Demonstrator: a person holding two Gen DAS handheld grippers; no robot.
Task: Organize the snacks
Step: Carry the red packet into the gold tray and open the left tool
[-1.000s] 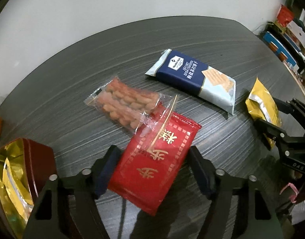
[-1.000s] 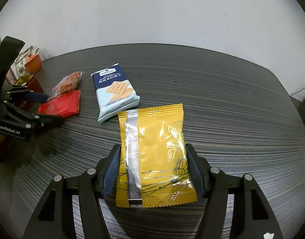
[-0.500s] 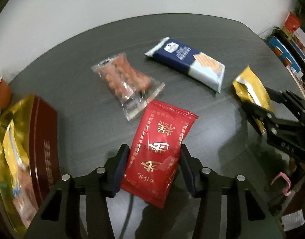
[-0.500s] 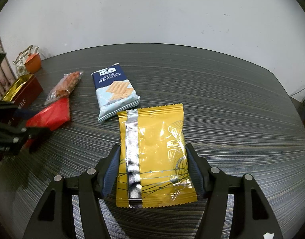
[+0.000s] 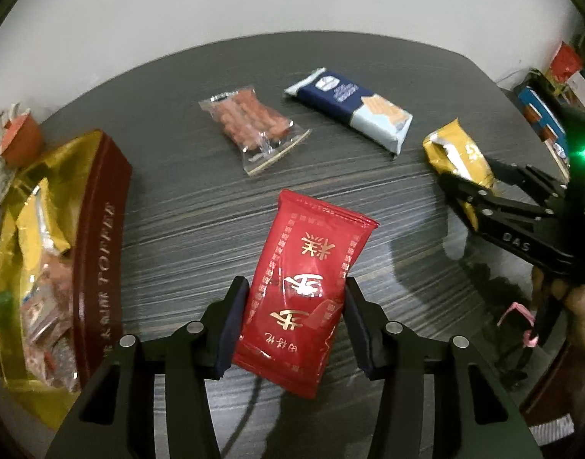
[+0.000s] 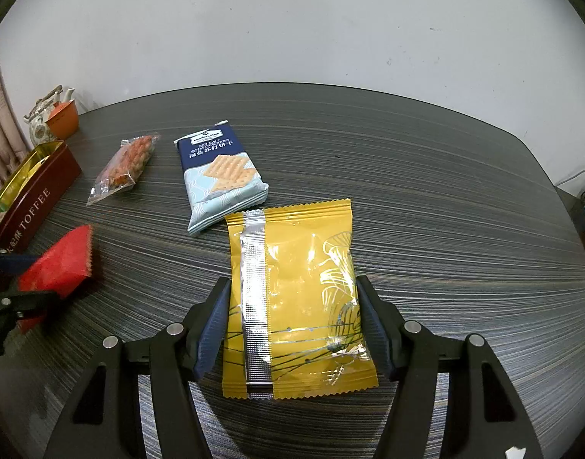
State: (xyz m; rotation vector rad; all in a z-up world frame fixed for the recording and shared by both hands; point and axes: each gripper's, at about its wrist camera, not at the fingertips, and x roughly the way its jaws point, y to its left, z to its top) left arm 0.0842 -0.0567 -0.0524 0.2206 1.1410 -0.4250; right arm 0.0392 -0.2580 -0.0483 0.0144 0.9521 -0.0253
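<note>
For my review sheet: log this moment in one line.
left claw: grips red packet, lifted | right claw: grips yellow packet | toffee tin: open

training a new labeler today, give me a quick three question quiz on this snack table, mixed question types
1. True or false: the left tongs grip the red packet.
2. Which snack sits between the right tongs? A) cracker pack B) yellow packet C) clear bag of orange snacks
3. Fill in: the word readable on the open tin is ____.

Key:
1. True; the pads press its sides and it is clear of the table.
2. B, the yellow packet. The cracker pack and the clear bag lie free on the table.
3. TOFFEE
</note>
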